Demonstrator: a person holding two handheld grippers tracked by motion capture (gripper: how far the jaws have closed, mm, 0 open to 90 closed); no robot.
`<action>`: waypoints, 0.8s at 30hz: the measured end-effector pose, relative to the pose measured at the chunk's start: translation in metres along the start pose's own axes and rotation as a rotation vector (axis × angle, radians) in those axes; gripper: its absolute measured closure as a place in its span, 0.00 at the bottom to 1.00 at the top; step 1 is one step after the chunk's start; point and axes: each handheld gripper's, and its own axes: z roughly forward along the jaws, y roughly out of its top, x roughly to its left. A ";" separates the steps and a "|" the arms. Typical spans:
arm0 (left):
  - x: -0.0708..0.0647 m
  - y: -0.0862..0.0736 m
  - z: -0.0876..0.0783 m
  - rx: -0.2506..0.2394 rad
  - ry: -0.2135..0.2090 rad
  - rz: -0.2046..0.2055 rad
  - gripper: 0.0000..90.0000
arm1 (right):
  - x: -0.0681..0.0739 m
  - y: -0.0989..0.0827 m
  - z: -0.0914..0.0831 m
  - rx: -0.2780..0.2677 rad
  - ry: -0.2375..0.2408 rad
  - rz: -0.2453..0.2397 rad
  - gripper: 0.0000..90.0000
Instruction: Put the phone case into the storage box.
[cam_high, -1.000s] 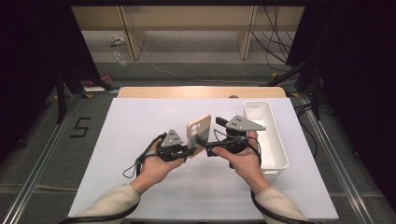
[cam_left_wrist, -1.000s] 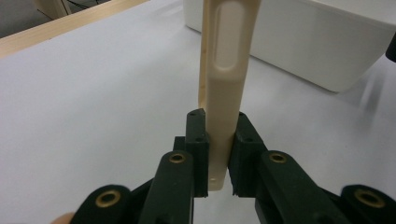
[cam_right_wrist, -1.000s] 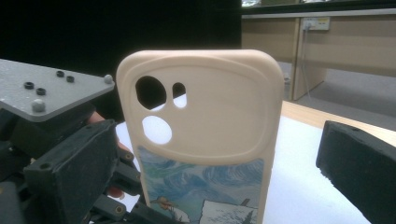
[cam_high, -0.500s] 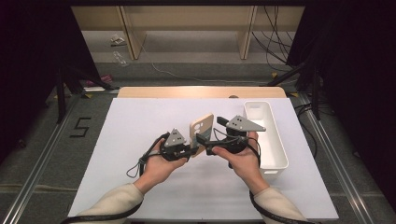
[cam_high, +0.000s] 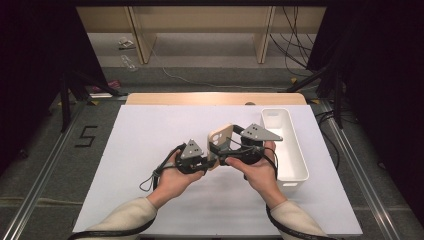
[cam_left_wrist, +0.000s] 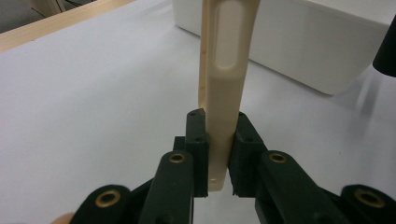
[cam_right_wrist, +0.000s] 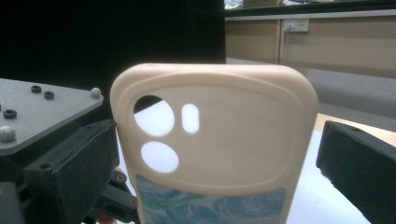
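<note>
The left tongs (cam_left_wrist: 218, 161) pinch the lower edge of the cream phone case (cam_left_wrist: 224, 84), long axis rising away above the surface (cam_high: 150, 135); the right tongs (cam_right_wrist: 215, 158) stand spread, flanking its broad face

We see cream sleeves (cam_high: 125, 216) on both forearms, and each hand carries a black gripper, left gripper (cam_high: 209, 161) and right gripper (cam_high: 218, 148), with a grey three-cornered plate (cam_high: 260, 133) dotted with screws, brass rivets (cam_left_wrist: 177, 158) and a trailing black cable (cam_high: 156, 175).
</note>
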 end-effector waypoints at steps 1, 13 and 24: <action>0.000 0.000 0.000 0.000 0.001 0.000 0.88 | 0.000 0.000 0.000 0.002 -0.001 -0.001 0.00; -0.003 -0.001 0.004 0.002 -0.007 0.002 0.88 | 0.002 0.000 0.002 -0.001 -0.009 -0.003 0.00; -0.005 -0.001 0.006 0.003 -0.012 -0.003 0.88 | 0.003 0.001 0.001 -0.009 -0.011 -0.012 0.00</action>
